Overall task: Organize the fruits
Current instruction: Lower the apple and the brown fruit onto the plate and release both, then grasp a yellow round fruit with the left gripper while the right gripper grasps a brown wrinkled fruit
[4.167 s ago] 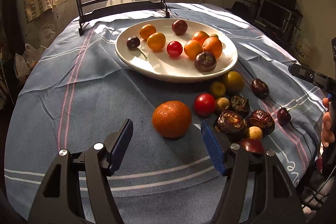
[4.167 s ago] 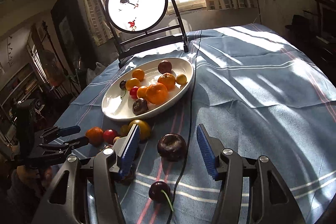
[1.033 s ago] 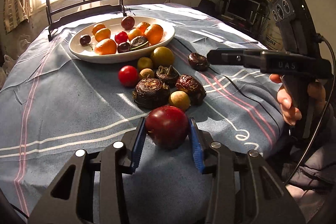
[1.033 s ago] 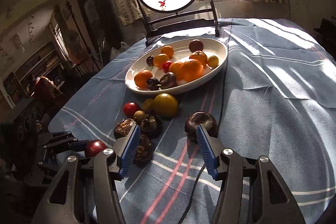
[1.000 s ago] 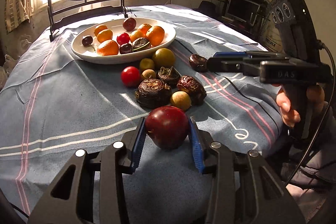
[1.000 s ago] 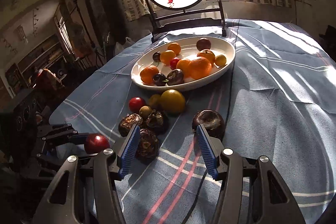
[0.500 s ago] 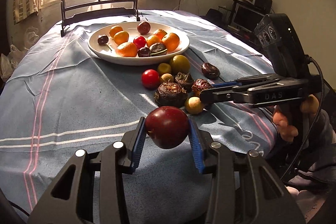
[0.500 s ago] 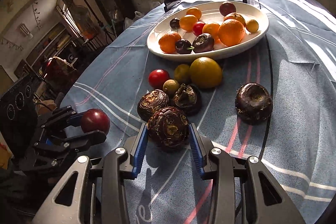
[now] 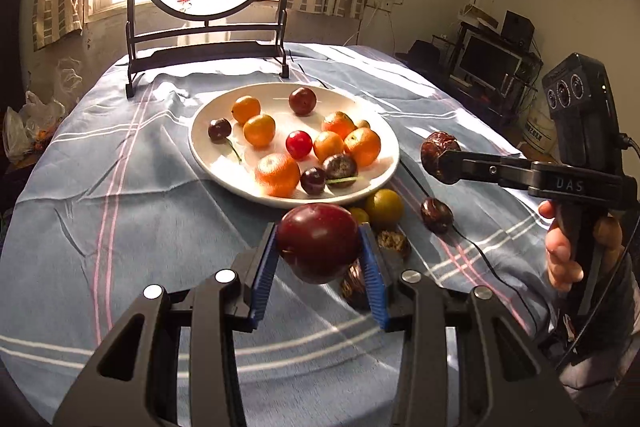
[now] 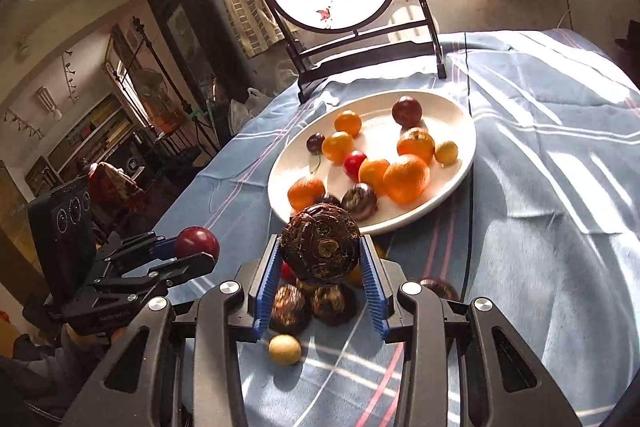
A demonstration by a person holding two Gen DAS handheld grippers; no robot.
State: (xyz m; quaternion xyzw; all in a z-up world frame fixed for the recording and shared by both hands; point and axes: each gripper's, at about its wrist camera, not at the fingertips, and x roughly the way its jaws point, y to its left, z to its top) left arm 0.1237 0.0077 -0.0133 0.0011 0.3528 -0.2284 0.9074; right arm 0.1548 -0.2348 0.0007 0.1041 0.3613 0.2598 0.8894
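Observation:
My left gripper [image 9: 318, 263] is shut on a dark red plum [image 9: 318, 241] and holds it above the tablecloth, just short of the white plate [image 9: 208, 155]. The plate holds several oranges, cherries and dark fruits. My right gripper [image 10: 319, 277] is shut on a wrinkled dark brown fruit [image 10: 319, 247], lifted near the plate's front rim [image 10: 420, 215]. In the left wrist view the right gripper [image 9: 444, 157] shows at the right with the brown fruit [image 9: 436, 151]. In the right wrist view the left gripper [image 10: 196, 251] shows at the left with the plum [image 10: 197, 242].
Loose fruits lie on the blue striped cloth in front of the plate: a yellow-green one [image 9: 383, 207], dark wrinkled ones [image 9: 437, 214] [image 10: 290, 307] and a small pale round one [image 10: 284, 348]. A round screen on a black stand [image 9: 208, 7] stands behind the plate.
Both grippers have risen and moved toward the plate. The right gripper lifted the wrinkled brown fruit off the cloth; the left still holds the plum, carried higher and closer to the plate.

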